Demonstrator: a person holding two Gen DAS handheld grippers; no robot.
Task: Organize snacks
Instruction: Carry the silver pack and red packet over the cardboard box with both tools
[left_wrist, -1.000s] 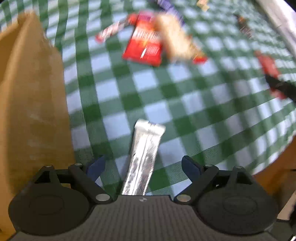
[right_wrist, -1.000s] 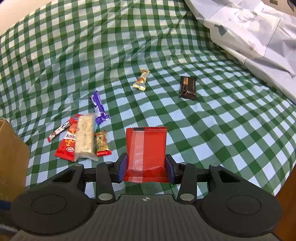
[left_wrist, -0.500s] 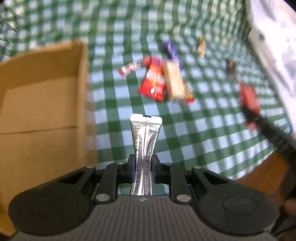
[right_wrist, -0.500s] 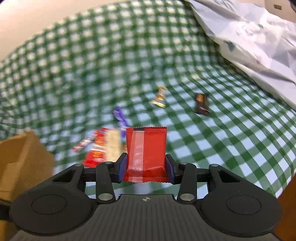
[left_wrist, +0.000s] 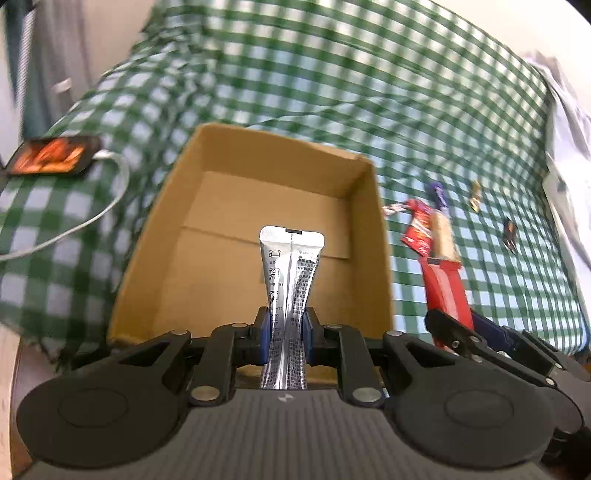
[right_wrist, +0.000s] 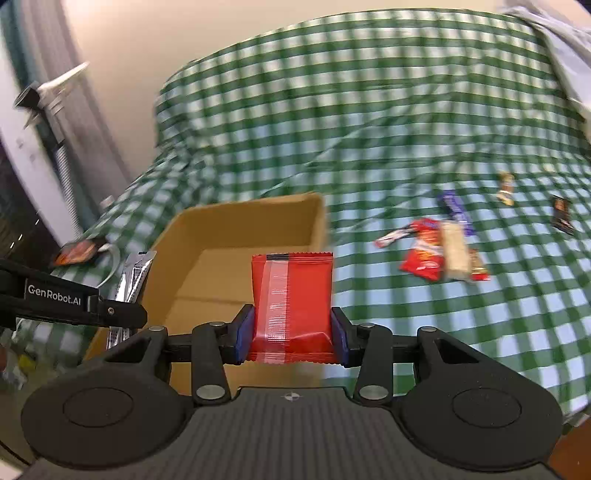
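My left gripper (left_wrist: 284, 332) is shut on a silver snack stick (left_wrist: 290, 269) and holds it over the near part of an open cardboard box (left_wrist: 177, 206). My right gripper (right_wrist: 291, 338) is shut on a red snack packet (right_wrist: 295, 295) just above the box's (right_wrist: 236, 221) near right edge. The red packet also shows in the left wrist view (left_wrist: 445, 291), and the silver stick in the right wrist view (right_wrist: 135, 273). The box looks empty inside.
Loose snacks lie on the green checked cloth right of the box: a red packet (right_wrist: 424, 254), a beige bar (right_wrist: 456, 251), a purple bar (right_wrist: 456, 210), a gold candy (right_wrist: 506, 188), a dark bar (right_wrist: 561, 218). A phone (left_wrist: 55, 158) with a white cable lies left.
Both grippers have swung left from the snack pile to the box, each carrying its snack. The left gripper closed on the silver stick within the last second.
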